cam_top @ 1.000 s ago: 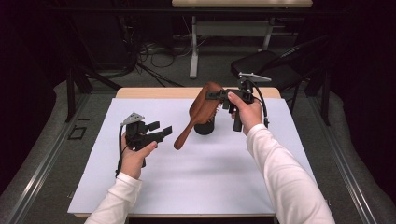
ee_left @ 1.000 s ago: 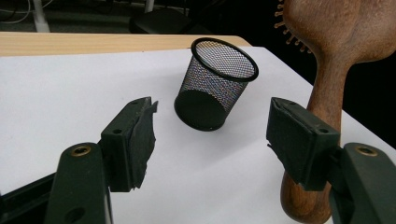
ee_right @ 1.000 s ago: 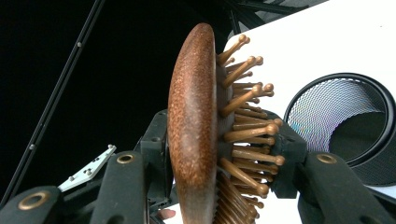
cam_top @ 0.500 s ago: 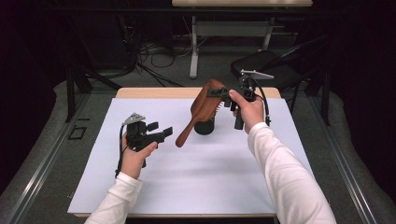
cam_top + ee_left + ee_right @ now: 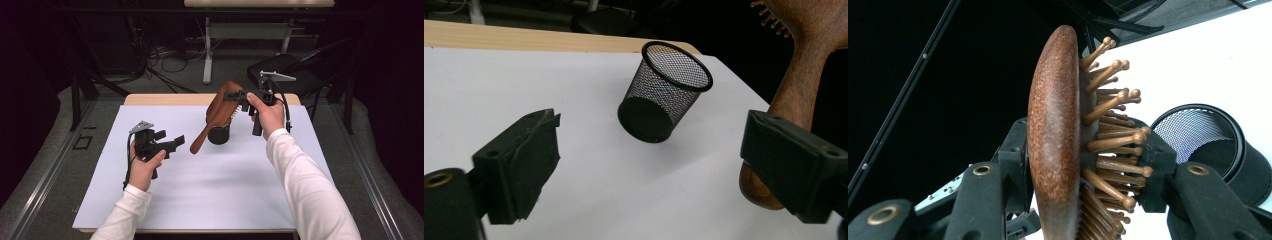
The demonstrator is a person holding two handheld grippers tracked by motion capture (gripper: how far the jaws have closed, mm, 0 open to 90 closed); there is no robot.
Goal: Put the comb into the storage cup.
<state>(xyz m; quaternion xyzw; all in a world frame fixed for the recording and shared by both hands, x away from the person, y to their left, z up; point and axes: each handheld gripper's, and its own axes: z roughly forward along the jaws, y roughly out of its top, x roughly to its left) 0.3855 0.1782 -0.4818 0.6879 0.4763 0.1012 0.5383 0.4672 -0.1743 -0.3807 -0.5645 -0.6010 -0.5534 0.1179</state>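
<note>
Left gripper (image 5: 172,144), held low in the left hand (image 5: 145,165), has just been opening its fingers (image 5: 519,165), nothing between them; right gripper (image 5: 239,96), raised in the right hand (image 5: 267,115), keeps fingers (image 5: 1013,165) clamped on what it holds.

1. Landmark: mesh cup (image 5: 219,131), upright on mat (image 5: 200,200), far-centre of mat.
2. Hairbrush (image 5: 216,112): above cup & to its left, tilted; head up top, handle end down-left of cup, off the mat.
3. Right gripper (image 5: 239,96): above cup, to its right, at brush head.
4. Left gripper (image 5: 172,142): well left of cup, nearer the person.
5. Table edge (image 5: 165,99): behind cup.
</note>
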